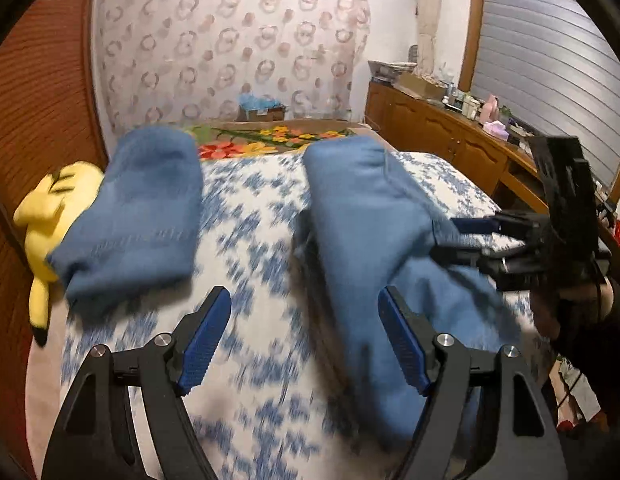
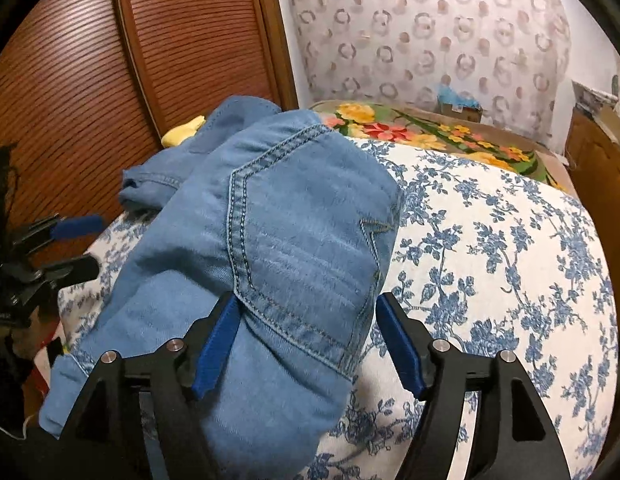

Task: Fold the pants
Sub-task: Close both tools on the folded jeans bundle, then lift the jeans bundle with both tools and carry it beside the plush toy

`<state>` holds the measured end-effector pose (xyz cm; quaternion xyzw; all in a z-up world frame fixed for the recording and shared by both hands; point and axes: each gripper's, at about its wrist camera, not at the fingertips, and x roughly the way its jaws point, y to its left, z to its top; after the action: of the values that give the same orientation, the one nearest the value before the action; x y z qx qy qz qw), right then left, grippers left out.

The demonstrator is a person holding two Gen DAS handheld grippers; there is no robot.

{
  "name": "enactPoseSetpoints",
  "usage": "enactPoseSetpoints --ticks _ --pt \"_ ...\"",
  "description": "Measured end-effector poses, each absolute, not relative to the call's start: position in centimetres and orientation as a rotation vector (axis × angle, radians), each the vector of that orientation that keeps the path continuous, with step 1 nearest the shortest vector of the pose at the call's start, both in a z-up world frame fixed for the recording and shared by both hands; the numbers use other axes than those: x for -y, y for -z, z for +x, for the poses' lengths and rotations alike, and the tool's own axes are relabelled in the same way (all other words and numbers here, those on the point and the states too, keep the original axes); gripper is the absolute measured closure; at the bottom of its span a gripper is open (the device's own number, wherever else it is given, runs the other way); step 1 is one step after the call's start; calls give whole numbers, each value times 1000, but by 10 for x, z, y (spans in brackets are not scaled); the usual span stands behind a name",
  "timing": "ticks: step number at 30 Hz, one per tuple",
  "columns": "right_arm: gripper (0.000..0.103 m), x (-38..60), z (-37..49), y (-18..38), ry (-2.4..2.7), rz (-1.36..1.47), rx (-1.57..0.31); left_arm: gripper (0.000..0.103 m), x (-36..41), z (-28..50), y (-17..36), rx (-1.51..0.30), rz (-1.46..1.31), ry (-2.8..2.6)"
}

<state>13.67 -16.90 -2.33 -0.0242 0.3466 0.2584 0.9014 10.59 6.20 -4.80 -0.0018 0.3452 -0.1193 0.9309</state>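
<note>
Jaws on my left gripper (image 1: 305, 342) stand spread over bare bedspread (image 1: 246, 264), pinching nothing; my right gripper (image 2: 306, 344) is spread too, its pads either side of the folded jeans (image 2: 270, 232) without pressing them; the jeans lie bunched on the bed, back pocket up, just ahead of that gripper; farther off, a second folded blue garment (image 1: 138, 208) rests beside a yellow plush toy (image 1: 50, 216); beyond, a flowered blanket (image 1: 270, 140) crosses the bed's far end, with a wooden sideboard (image 1: 442, 136) along the right wall.
</note>
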Motion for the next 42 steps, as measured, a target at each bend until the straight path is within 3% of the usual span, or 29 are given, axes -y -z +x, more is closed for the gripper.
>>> enactPoseSetpoints --ticks 13,30,31,33,34,36,38,42 --pt "27 193 161 8 -603 19 -671 26 -41 170 71 -798 10 287" --pt "26 178 235 66 -701 100 -861 25 -47 180 97 -845 -17 309" --pt "27 176 236 66 -706 101 -861 25 -48 180 97 -842 -21 311" --pt "45 174 238 68 -744 130 -872 26 -49 179 98 -837 -22 310" --pt "49 173 238 68 -757 142 -868 31 -48 178 98 -833 -28 318" --pt "73 170 237 63 -770 123 -847 37 -48 176 97 -833 -47 342" --pt "80 169 230 52 -782 121 -802 38 -48 172 93 -820 -46 336" --pt "82 153 215 11 -819 83 -700 38 -59 164 77 -759 -83 315"
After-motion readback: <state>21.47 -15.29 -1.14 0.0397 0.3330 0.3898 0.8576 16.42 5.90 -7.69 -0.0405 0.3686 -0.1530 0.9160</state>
